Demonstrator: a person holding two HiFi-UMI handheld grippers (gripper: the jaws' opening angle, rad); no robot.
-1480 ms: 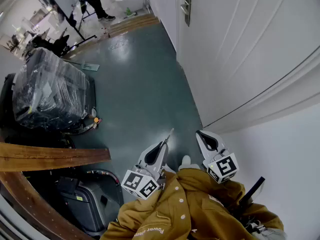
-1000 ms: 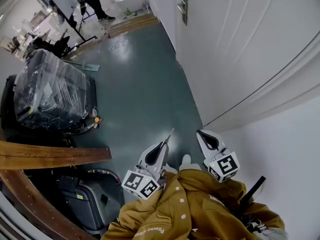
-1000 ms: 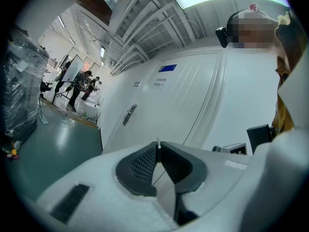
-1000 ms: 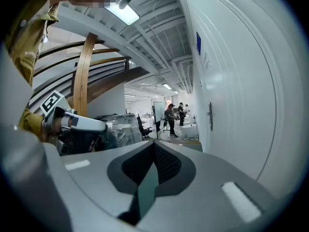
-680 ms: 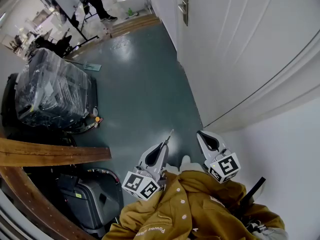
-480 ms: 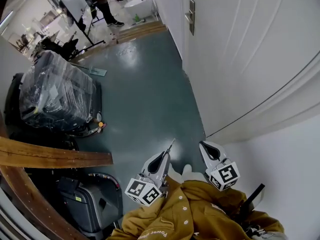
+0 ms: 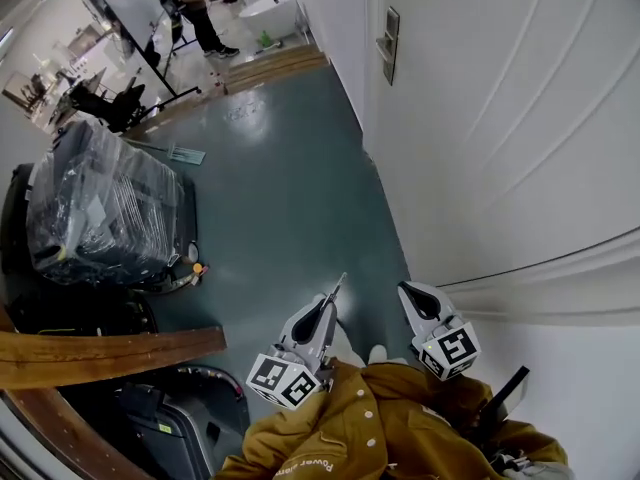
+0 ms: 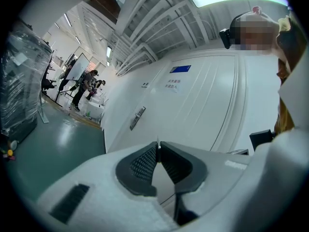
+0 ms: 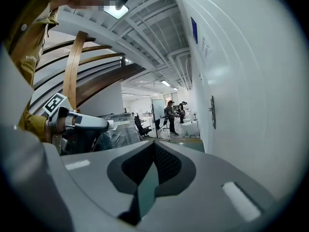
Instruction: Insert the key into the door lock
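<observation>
The white door (image 7: 500, 118) runs along the right, and its metal handle and lock plate (image 7: 390, 43) are far ahead of both grippers. My left gripper (image 7: 331, 303) is shut on a thin metal key (image 7: 339, 285) that sticks out past its tips. In the left gripper view the key (image 8: 158, 142) shows as a sliver between the closed pads, and the handle (image 8: 137, 117) lies ahead on the door. My right gripper (image 7: 408, 290) is shut with nothing in it and rides close beside the door. The lock plate (image 9: 212, 111) also shows in the right gripper view.
A plastic-wrapped load (image 7: 100, 208) stands at the left on the green floor (image 7: 290, 188). A curved wooden beam (image 7: 110, 353) and a dark case (image 7: 190, 418) are at the lower left. People (image 7: 195, 8) stand by a whiteboard at the far end.
Both grippers and the head have moved forward along the door. The lock plate now sits a little lower and nearer in the head view. Both grippers stay shut.
</observation>
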